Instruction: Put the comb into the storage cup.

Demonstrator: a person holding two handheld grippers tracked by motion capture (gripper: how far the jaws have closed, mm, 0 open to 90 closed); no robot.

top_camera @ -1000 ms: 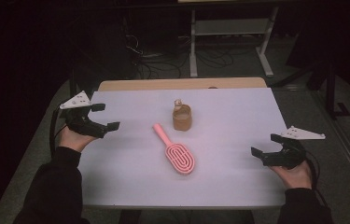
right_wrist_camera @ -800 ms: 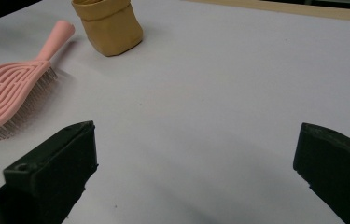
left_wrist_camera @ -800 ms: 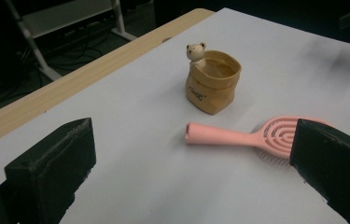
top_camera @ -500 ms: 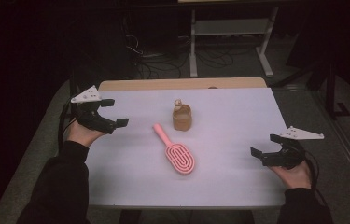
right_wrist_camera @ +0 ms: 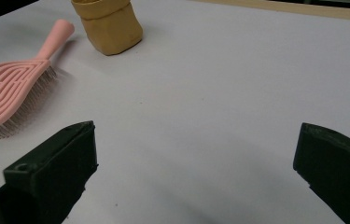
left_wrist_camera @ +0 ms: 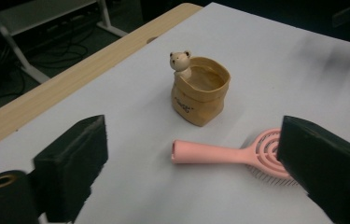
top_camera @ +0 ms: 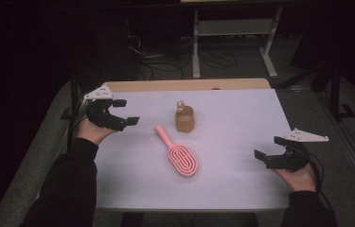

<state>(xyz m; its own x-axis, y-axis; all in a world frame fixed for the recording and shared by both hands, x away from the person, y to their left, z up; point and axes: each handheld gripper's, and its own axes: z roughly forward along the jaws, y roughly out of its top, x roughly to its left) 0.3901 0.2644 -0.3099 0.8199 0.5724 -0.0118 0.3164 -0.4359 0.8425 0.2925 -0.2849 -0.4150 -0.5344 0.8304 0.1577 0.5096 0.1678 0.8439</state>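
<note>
Dim workshop with floor cables and a grey metal rack behind. In front, a pale lilac matte tabletop [top_camera: 241, 189] with a bare wooden strip [top_camera: 189, 85] along the far edge.

At the centre, flat on its bristles, a pink plastic paddle hairbrush [top_camera: 177, 152] with looped open ribs and a smooth round handle, handle end aimed at 11 o'clock. Just beyond that end, at 1 o'clock of it and not touching, an upright tan ceramic cup [top_camera: 184, 119] shaped like a crumpled paper bag, with a small cream bear figure [left_wrist_camera: 180, 60] peeking over its rim.

At 9 o'clock of the cup, well apart, the black left gripper [top_camera: 128, 111], held above the table, jaws wide though just closing a little, nothing between them. At 4 o'clock of the hairbrush, near the table's edge, the black right gripper [top_camera: 269, 147], low over the surface, jaws spread wide and empty.

Seemingly the approach stage: nothing picked up yet, with the left jaws framing the hairbrush handle in the left gripper view. Next, probably, calls for a reach to that handle, pads either side of the thin shaft, then a firm close against slippery smooth plastic. Calls also for care beside the cup, hard-looking, rigid and likely easy to knock over.
</note>
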